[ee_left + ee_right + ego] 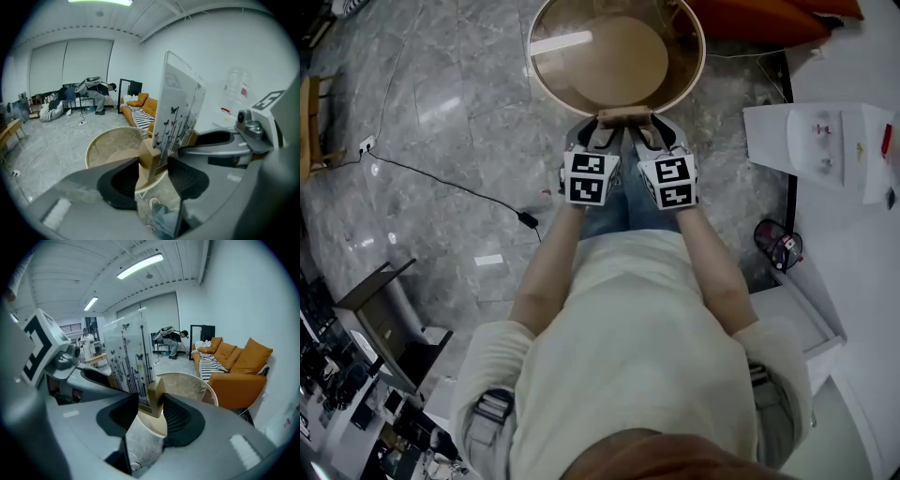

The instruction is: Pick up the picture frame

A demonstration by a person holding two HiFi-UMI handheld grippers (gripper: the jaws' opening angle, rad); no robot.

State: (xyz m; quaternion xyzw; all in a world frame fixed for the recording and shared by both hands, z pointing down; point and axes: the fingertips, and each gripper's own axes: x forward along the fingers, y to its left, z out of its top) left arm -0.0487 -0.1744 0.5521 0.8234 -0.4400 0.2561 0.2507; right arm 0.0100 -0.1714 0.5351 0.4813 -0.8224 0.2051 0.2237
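Observation:
The picture frame (180,108) is a clear upright panel printed with black stems and butterflies, set in a light wooden base (625,116). It hangs in the air above a round table, held from both ends. My left gripper (152,176) is shut on one end of the wooden base. My right gripper (151,411) is shut on the other end, with the panel (129,357) rising just beyond its jaws. In the head view the left gripper (602,131) and right gripper (652,131) sit side by side, their marker cubes nearly touching.
A round glass-topped table (533,62) with a wooden rim stands below and ahead of the frame. An orange sofa (234,366) lines the wall to the right. A white counter (825,141) runs along the right. A black cable (441,178) crosses the marble floor at left.

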